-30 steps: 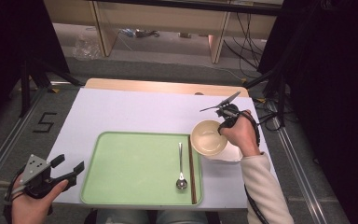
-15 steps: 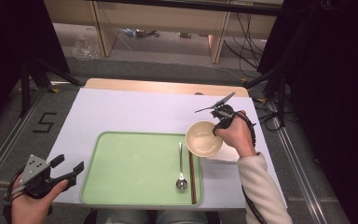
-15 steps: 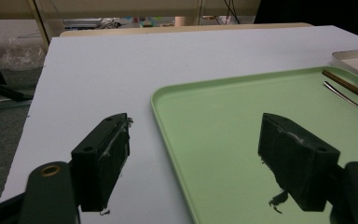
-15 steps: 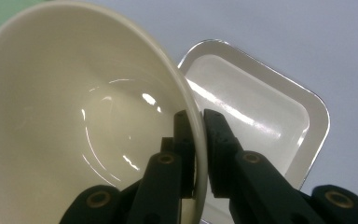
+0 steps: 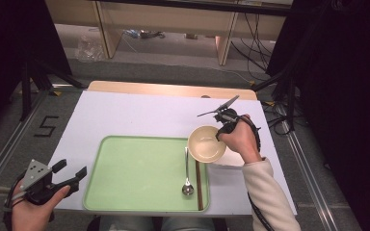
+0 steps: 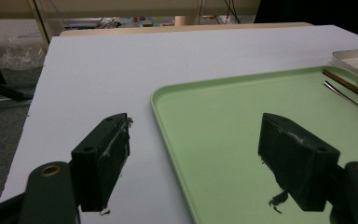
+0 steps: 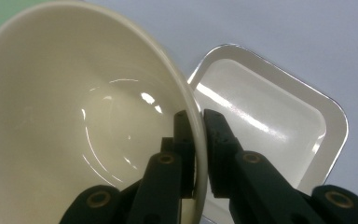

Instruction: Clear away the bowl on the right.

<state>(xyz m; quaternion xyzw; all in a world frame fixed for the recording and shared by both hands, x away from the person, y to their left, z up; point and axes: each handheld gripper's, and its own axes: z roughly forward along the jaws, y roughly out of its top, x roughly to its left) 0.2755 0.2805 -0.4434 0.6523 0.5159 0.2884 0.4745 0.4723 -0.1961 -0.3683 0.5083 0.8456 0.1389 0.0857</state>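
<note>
While the right hand-held gripper (image 7: pixel 196 154) is clenched on the rim of the cream bowl (image 5: pixel 206 143), one jaw sits inside the wall and one outside, pinching it thin. Bowl is lifted and tilted, hanging over the right edge of the green tray (image 5: pixel 125 168), with the white rectangular dish (image 7: pixel 279 121) on the bench (image 5: pixel 125 115) just beneath and beside it. On the tray's right side lie a metal spoon (image 5: pixel 187 173) and a brown chopstick (image 5: pixel 198 178), directly under the bowl's likely path.

Left hand-held gripper (image 5: pixel 70 175) is released, jaws wide apart with nothing between them, resting at the tray's near left corner.

Risks, as judged:
- Rim grip on a glossy, curved wall; bowl could pivot or slide out if the wrist tilts further.
- Setting down onto the spoon handle or chopstick would leave the bowl rocking.
- Lowering too far right would knock the dish or catch the tray lip.
</note>
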